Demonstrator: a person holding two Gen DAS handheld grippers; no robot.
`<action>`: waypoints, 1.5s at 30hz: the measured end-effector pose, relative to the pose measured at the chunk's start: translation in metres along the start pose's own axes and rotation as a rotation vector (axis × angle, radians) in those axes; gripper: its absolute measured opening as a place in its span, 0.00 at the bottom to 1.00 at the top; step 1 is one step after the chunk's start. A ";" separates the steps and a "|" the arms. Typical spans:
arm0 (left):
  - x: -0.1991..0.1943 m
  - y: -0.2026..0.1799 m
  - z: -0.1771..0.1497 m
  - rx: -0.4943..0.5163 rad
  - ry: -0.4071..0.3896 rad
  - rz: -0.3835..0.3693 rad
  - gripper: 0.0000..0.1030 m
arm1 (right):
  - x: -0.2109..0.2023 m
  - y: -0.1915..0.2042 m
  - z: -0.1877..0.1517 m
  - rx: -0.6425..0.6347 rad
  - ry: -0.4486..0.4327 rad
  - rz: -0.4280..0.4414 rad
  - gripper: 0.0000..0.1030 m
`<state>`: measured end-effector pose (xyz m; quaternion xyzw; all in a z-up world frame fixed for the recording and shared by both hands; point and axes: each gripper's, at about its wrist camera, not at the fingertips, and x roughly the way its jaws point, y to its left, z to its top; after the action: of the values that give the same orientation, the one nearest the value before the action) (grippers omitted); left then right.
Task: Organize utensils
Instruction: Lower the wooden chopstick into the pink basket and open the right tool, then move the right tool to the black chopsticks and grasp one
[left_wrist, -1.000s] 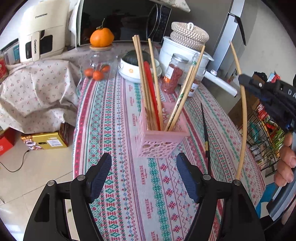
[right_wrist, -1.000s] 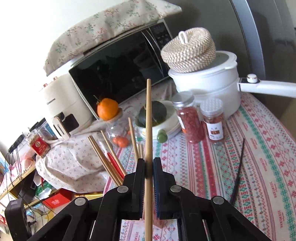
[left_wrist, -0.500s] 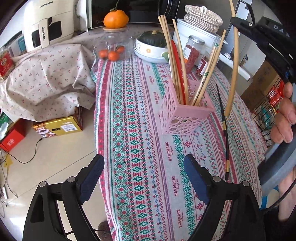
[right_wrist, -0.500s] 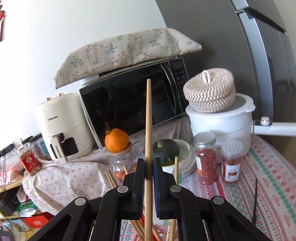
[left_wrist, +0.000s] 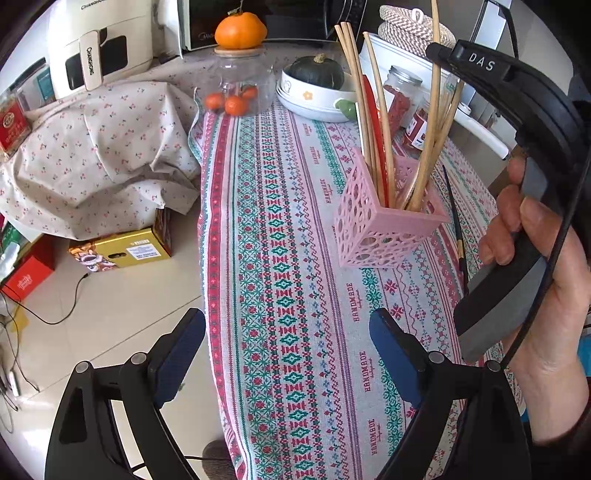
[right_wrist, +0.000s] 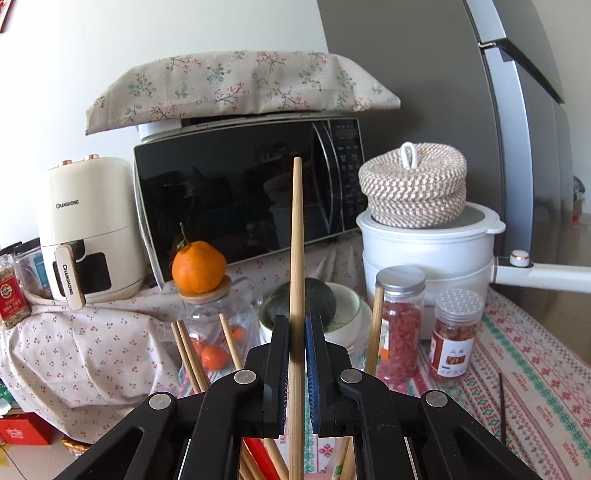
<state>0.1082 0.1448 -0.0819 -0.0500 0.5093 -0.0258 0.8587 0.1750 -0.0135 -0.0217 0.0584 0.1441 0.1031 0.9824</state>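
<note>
Pinching a wooden chopstick (right_wrist: 296, 236) upright, the right tool (right_wrist: 296, 363) risks snagging crowded sticks in the pink holder (left_wrist: 384, 236), tipping it; the left tool (left_wrist: 286, 354) hangs spread.

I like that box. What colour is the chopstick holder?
Pink chopstick holder, clearest in the left wrist view.

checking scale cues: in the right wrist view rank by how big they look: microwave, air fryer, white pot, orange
1. microwave, clearly largest.
2. air fryer and white pot look about alike, so no ranking between them; the pot's long handle runs out of frame.
3. orange, smallest.
</note>
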 end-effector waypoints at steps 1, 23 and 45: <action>0.000 0.000 0.000 -0.001 -0.004 0.000 0.89 | -0.001 -0.002 -0.001 0.012 0.010 0.003 0.08; -0.017 -0.047 -0.008 0.057 -0.085 -0.038 1.00 | -0.077 -0.097 0.034 0.137 0.172 0.072 0.79; -0.008 -0.121 -0.004 0.116 -0.095 -0.074 1.00 | -0.071 -0.183 -0.008 -0.036 0.467 -0.049 0.88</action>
<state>0.1017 0.0246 -0.0634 -0.0201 0.4634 -0.0847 0.8819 0.1401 -0.2062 -0.0370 0.0119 0.3672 0.0924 0.9254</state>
